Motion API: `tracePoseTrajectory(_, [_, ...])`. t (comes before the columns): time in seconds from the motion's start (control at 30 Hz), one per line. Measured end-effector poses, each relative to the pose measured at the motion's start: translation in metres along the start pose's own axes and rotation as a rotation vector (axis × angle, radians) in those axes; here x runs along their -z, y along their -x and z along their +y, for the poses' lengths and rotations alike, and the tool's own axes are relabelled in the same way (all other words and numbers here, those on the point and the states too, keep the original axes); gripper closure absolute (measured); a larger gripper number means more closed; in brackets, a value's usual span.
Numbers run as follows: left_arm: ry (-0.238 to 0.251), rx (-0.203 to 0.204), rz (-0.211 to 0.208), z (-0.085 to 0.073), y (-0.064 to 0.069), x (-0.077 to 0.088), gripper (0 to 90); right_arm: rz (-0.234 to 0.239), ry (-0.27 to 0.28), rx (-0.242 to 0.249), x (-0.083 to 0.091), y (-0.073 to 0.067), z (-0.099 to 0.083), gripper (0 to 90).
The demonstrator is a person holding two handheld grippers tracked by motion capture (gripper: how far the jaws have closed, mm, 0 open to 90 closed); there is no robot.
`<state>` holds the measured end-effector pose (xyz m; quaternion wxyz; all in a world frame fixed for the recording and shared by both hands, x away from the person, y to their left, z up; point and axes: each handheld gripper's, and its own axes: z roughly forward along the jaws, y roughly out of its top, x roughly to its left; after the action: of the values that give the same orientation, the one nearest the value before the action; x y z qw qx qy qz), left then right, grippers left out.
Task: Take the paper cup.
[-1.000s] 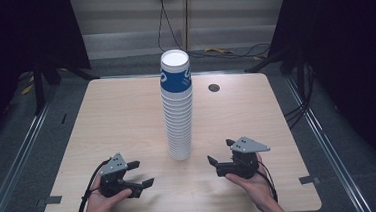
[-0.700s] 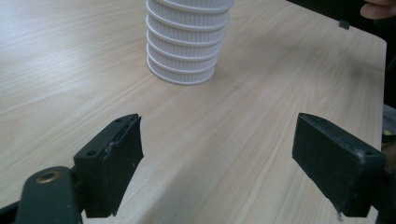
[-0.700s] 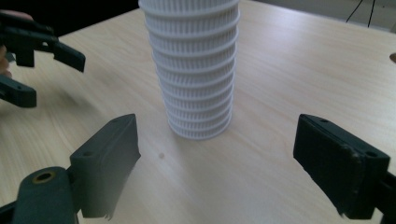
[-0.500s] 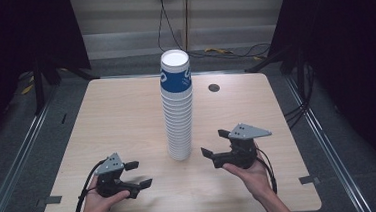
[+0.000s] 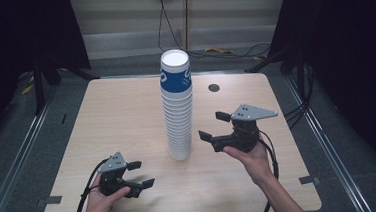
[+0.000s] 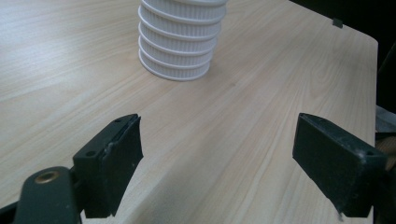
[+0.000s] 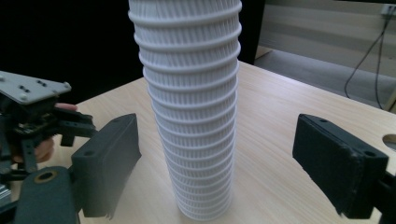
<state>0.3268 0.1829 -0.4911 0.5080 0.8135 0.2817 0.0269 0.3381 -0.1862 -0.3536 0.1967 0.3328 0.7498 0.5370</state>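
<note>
Ribbed white paper cups (image 5: 178,111) tower on woodgrain table (image 5: 117,121).

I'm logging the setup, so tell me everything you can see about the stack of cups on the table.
The stack of cups is a tall column of nested white cups with ribbed sides and rolled rims, probably paper. The top cup wears a blue band with white print and shows its white inside. The stack stands upright near the middle of the wooden table, base on the wood. Nothing else touches it; both grippers are apart from it.

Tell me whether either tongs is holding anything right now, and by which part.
Nothing is held. The left tongs and the right tongs both stand open and empty, apart from the stack of paper cups.
</note>
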Motion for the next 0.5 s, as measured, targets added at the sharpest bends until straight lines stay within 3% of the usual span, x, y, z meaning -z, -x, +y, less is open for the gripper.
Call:
tracePoseTrajectory(0.1, [-0.011,0.009,-0.023,-0.001,0.001,-0.002,15.8,0.005,0.012,-0.002,0.002,0.003,0.006,15.3])
tracePoseTrajectory(0.5, [-0.007,0.002,-0.02,0.0,0.0,-0.005,15.9,0.025,0.062,0.015,0.008,0.012,0.05,17.3])
